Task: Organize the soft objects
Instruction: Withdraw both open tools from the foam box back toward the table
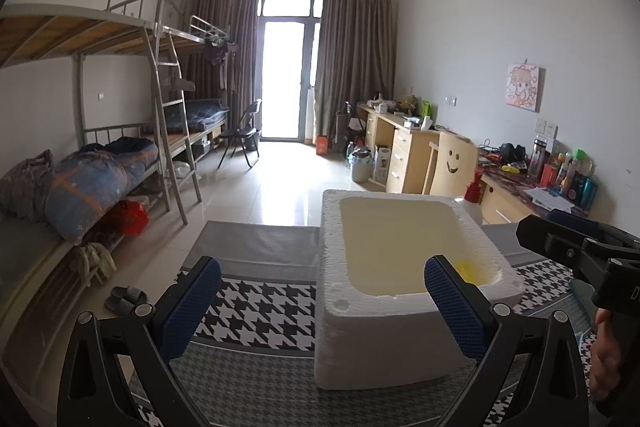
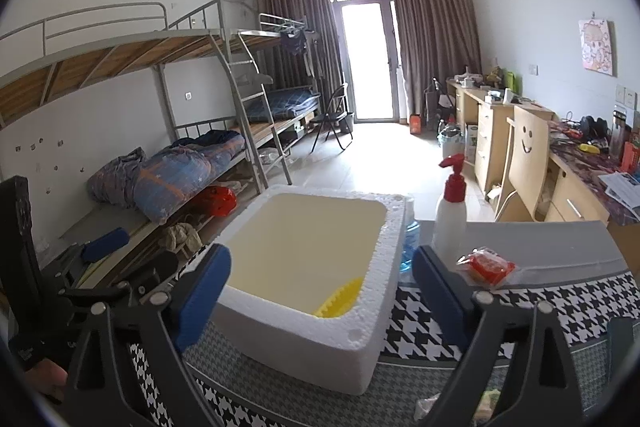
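My work surface is a table under a black-and-white houndstooth cloth (image 1: 256,311) with a plain grey band along its far edge, and a white foam box (image 2: 320,323) sits on it, open at the top. Inside the box, against the near wall, lies a yellow soft object (image 2: 340,301), partly hidden by the rim. My left gripper (image 1: 322,303) stands wide with nothing between its blue pads; the box is just ahead of it. My right gripper (image 2: 322,291) is also spread wide and empty, its pads either side of the box's near end without touching it. On the grey band to the right lie a red packet in clear wrap (image 2: 490,265) and, just behind it, a white spray bottle with a red head (image 2: 450,215). Beyond the table, the tiled floor runs to a bright balcony door (image 1: 284,67) flanked by brown curtains. Metal bunk beds (image 1: 120,75) with rolled bedding line the left wall, cluttered wooden desks (image 2: 504,119) the right.
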`<control>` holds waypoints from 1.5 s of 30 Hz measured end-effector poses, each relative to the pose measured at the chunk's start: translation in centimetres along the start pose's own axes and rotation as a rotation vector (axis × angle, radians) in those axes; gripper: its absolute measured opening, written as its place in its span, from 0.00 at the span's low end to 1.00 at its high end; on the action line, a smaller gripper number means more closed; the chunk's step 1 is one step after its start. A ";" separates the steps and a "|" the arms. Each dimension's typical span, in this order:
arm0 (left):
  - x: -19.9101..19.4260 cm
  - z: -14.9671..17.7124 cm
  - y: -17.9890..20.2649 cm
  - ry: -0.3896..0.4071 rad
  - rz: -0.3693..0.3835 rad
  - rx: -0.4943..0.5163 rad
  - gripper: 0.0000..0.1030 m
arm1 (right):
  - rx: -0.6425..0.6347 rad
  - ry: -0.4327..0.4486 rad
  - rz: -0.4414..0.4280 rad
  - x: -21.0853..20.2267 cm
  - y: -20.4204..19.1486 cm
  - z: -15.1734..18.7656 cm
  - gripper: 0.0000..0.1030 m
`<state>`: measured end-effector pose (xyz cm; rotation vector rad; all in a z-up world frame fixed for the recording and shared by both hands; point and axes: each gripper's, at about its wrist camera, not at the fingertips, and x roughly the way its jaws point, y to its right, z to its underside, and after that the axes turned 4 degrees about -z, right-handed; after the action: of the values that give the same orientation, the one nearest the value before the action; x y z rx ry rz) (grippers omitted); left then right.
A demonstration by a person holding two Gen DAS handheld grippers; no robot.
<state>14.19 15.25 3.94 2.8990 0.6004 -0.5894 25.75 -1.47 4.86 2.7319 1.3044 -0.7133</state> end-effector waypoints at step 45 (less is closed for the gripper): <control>-2.7 0.3 6.1 0.038 0.146 0.055 0.99 | 0.017 0.106 0.096 -7.4 3.1 2.6 0.92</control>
<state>14.30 8.68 5.01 2.9787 0.3774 -0.5408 23.08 -9.44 5.08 2.8591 1.1800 -0.5822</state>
